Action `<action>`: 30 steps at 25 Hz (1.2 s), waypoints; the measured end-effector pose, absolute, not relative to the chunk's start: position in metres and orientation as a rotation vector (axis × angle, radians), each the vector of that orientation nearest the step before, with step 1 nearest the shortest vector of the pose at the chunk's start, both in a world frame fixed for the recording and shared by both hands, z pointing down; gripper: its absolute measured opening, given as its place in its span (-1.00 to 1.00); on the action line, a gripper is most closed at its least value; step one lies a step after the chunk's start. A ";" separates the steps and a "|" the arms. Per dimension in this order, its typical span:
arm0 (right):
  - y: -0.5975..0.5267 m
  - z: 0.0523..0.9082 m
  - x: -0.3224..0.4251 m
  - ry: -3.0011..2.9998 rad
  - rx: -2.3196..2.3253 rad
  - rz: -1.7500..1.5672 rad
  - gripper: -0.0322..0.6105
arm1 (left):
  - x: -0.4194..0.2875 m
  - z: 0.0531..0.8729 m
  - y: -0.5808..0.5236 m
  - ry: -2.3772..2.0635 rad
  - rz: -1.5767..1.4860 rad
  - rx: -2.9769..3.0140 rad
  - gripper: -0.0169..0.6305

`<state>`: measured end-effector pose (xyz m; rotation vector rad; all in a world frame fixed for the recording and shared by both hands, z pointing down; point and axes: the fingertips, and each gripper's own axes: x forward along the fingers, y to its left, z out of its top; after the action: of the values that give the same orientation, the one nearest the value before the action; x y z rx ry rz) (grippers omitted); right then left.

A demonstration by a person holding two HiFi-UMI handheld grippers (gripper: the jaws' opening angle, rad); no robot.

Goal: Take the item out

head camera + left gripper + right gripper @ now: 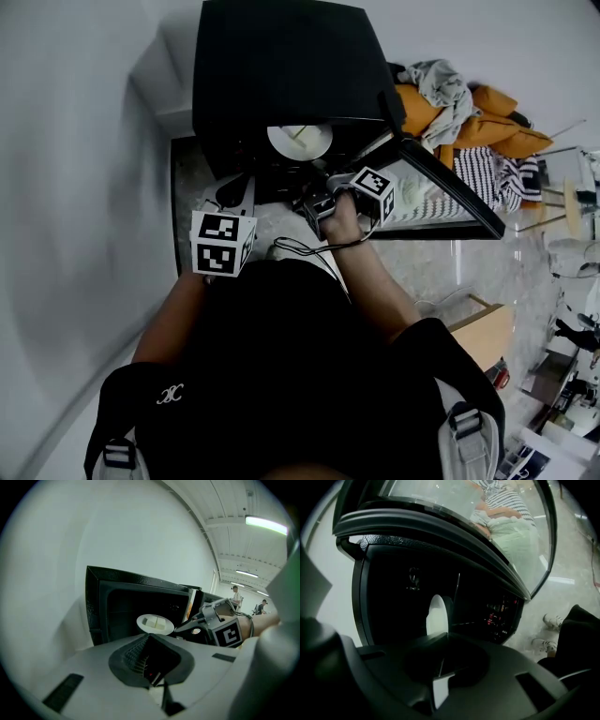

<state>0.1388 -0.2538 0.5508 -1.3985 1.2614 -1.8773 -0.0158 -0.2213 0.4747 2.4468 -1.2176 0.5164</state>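
- Black oven (281, 84); its glass door (450, 192) hangs open beside the right gripper (440, 665).
- White plate (155, 624), round, lies level at the cavity mouth, rim clamped by the right jaws.
- Left gripper (157, 679) is clenched and empty.

White wall (75, 141), glossy pale stone floor (469, 267), orange sofa (497, 127) under heaped clothes (445, 84), ceiling strip lights (265, 524).

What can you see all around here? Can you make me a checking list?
Surface: pale shiny floor.
Job's things: white plate inside the black microwave, door open.
Clutter: clothes heap beyond the door.
Grippers: right claw shut on the plate's rim; left claw shut, empty, outside the microwave.
Cables: thin black cable looped near the right claw.
Surroundings: white wall; people far off.
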 end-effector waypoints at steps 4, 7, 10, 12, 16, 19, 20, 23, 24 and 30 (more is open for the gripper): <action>-0.258 0.551 0.137 1.285 -1.375 -1.853 -0.78 | -0.016 0.474 -0.222 -1.210 0.523 2.453 -0.94; -0.263 0.549 0.132 1.282 -1.343 -1.846 -0.66 | -0.017 0.474 -0.222 -1.209 0.527 2.454 -0.94; -0.268 0.552 0.130 1.270 -1.339 -1.864 -0.66 | -0.017 0.474 -0.221 -1.210 0.528 2.450 -0.94; -0.270 0.557 0.128 1.249 -1.340 -1.888 -0.66 | -0.017 0.475 -0.221 -1.213 0.530 2.447 -0.94; -0.273 0.563 0.126 1.218 -1.322 -1.901 -0.68 | -0.019 0.477 -0.220 -1.220 0.527 2.443 -0.94; -0.275 0.563 0.124 1.186 -1.269 -1.902 -0.74 | -0.022 0.478 -0.220 -1.226 0.526 2.434 -0.94; -0.275 0.562 0.124 1.184 -1.260 -1.902 -0.76 | -0.022 0.479 -0.220 -1.227 0.526 2.432 -0.94; -0.274 0.559 0.123 1.200 -1.261 -1.898 -0.79 | -0.021 0.479 -0.219 -1.224 0.526 2.433 -0.94; -0.273 0.558 0.123 1.207 -1.259 -1.895 -0.80 | -0.021 0.479 -0.218 -1.222 0.525 2.434 -0.94; -0.272 0.547 0.124 1.272 -1.209 -1.850 -0.83 | -0.017 0.480 -0.218 -1.209 0.521 2.439 -0.94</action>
<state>0.1237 -0.2720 0.5466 -1.2086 1.2721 -1.8497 -0.0171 -0.2179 0.4798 2.4387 -1.2092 0.5206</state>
